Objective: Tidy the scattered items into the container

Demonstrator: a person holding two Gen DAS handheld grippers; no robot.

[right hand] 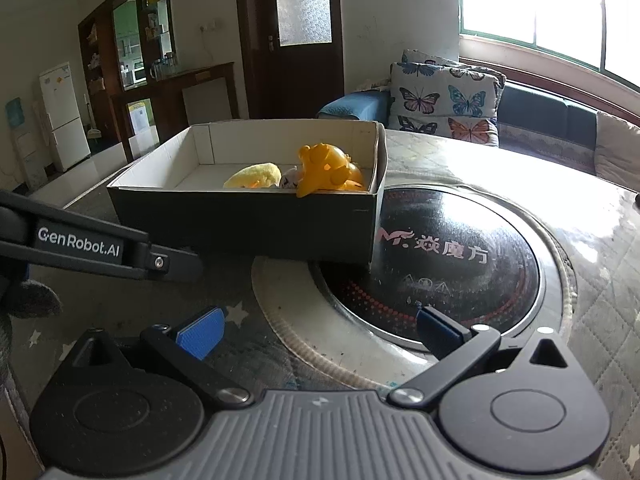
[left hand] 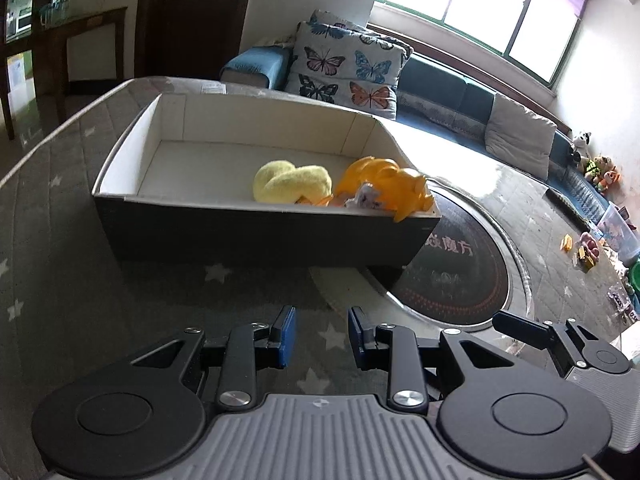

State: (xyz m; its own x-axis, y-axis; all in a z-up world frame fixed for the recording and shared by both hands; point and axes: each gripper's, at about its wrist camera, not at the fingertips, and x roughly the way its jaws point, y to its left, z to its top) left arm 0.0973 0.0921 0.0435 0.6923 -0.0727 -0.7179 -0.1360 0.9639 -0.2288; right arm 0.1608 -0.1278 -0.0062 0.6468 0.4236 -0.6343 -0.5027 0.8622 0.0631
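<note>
On star-print table [left hand: 120, 300], cardboard box [left hand: 256, 236], sofa [left hand: 460, 96] behind.

The box [left hand: 256, 236] is open on top; its left half is bare floor, while toys [left hand: 340, 188] crowd the right end.

Dark box [left hand: 256, 236] w/ white inside, yellow plush [left hand: 292, 182], orange toy [left hand: 384, 184] inside

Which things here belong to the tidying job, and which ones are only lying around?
Belong to the job:
- box, the container
- yellow plush toy inside it
- orange plastic toy inside it
- left hand-held gripper, right hand-held gripper, both open, holding nothing

Only lying around:
- round cooktop set in the table
- butterfly cushion
- sofa
</note>
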